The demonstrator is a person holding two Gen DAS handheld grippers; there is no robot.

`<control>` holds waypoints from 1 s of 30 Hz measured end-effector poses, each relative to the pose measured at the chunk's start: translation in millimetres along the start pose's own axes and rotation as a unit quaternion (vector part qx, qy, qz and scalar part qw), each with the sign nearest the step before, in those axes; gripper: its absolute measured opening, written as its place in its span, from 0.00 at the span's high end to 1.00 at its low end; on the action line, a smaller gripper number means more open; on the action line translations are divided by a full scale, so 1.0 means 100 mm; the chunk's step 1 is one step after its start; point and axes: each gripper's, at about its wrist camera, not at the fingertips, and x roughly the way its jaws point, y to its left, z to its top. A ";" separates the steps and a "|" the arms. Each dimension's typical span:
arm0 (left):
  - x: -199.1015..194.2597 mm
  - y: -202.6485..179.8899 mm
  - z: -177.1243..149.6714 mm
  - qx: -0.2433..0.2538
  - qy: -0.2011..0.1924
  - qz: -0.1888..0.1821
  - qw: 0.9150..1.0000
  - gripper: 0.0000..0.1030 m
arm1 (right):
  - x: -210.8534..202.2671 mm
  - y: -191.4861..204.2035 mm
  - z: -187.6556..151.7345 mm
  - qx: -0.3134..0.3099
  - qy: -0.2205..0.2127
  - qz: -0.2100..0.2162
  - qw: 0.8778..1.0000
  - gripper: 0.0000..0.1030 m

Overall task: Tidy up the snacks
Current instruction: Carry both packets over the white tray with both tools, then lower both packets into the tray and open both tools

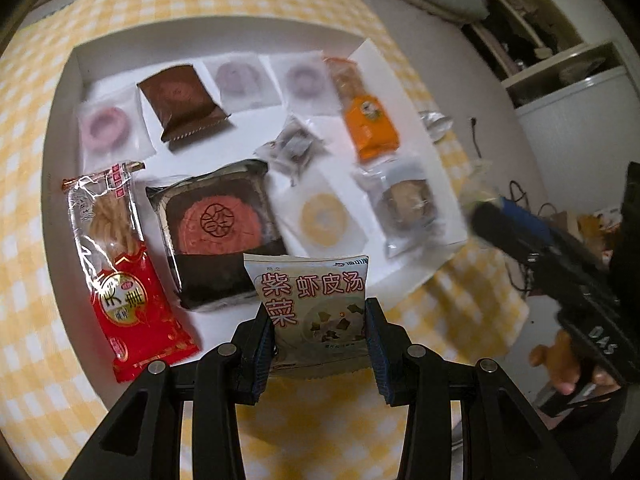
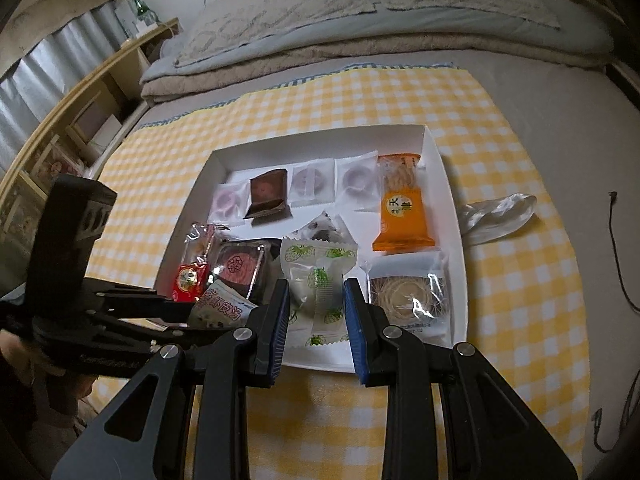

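Yellow-and-white checked cloth (image 1: 36, 92) covers the bed under my left wrist camera, and a shallow white tray (image 1: 60, 152) sits on it, filled with wrapped snacks. My left gripper (image 1: 320, 334) is pinching a pale seaweed soup packet (image 1: 316, 300) between its blue pads, held upright over the tray's near edge. Just beyond it lies a dark mooncake pack (image 1: 218, 232), with a red cracker pack (image 1: 120, 276) to its left. An orange biscuit pack (image 1: 370, 124) lies towards the tray's right side. At the right edge I see my right gripper (image 1: 486, 210), blurred, with a hand (image 1: 560, 364) on its handle.

Pillows and folded bedding (image 2: 280, 20) fill the background of my right wrist view, a wooden shelf (image 2: 80, 92) stands at the left, and the checked cloth (image 2: 520, 280) spreads over the bed. The white tray (image 2: 444, 168) lies on it. My right gripper (image 2: 316, 314) is clamped on a strawberry-print packet (image 2: 316, 280), held above the tray's near part. My left gripper (image 2: 188, 308) reaches in from the left with the seaweed soup packet (image 2: 222, 308). A clear crumpled wrapper (image 2: 496, 216) lies on the cloth just beside the tray's right wall.
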 end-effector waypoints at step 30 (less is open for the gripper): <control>-0.15 0.47 0.13 0.000 -0.029 0.011 1.000 0.59 | 0.80 0.08 -0.10 0.066 0.126 0.090 0.986 0.73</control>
